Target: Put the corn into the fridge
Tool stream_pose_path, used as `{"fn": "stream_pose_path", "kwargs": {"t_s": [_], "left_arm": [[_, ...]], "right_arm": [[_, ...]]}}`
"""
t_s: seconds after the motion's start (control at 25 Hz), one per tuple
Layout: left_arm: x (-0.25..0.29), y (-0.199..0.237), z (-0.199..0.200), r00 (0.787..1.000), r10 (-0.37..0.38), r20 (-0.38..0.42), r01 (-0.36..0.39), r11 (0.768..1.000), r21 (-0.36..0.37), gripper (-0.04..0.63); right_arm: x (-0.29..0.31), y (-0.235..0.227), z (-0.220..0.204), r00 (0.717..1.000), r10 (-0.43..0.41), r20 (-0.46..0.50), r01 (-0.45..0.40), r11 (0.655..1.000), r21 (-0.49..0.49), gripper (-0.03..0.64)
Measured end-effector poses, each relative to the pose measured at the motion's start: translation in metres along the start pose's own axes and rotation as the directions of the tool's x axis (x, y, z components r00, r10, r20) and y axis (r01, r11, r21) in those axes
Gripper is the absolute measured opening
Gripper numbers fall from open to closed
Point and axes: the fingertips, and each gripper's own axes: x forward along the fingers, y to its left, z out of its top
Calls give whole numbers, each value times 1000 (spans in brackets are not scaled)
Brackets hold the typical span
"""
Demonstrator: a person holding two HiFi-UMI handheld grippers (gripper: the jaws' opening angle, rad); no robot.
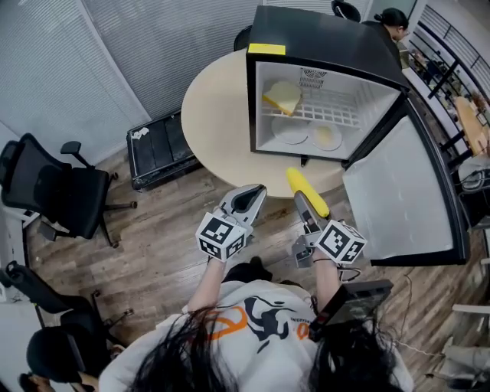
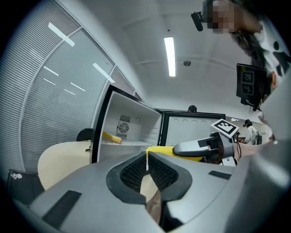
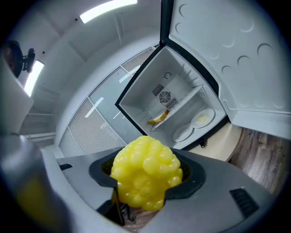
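Observation:
A yellow corn cob (image 1: 307, 191) is clamped in my right gripper (image 1: 308, 208), pointing toward the open fridge (image 1: 328, 46); its knobbly tip (image 3: 146, 173) fills the right gripper view. The small black fridge stands on a round table (image 1: 218, 115), door (image 1: 402, 199) swung out to the right. Inside, a yellow wedge (image 1: 282, 96) lies on the wire shelf and two plates (image 1: 308, 134) rest on the floor. My left gripper (image 1: 249, 200) hovers left of the corn, jaws together with nothing between them (image 2: 146, 164).
A black office chair (image 1: 53, 191) stands at left. A black case (image 1: 161, 145) lies on the wood floor beside the table. Another person (image 1: 392, 21) sits behind the fridge. The open door (image 3: 236, 59) blocks the right side.

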Motion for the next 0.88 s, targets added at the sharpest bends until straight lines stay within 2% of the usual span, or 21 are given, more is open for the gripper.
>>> {"fn": "stream_pose_path", "kwargs": {"t_s": [0.12,0.28,0.44,0.56,0.88], "left_arm": [[8,6,4,1000,-23,21,23,1000,-1,15],[15,17,4,999,-8,51,6,1000,23,15],[20,24,-8,999,-18,38,19,999,-34,15],[24,28,-12,1000,-19,21,20,999,-44,15],[45,40,-2,1000,-1,20,2,1000,-30,15]], "right_arm": [[5,0,2,1000,-20,9,20,1000,11,255],[11,-8,4,998,-57,14,57,998,22,255],[13,-19,1,997,-81,3,80,996,49,255],[18,-25,4,995,-96,-5,96,994,45,255],[40,-34,50,995,-87,47,86,996,9,255]]}}
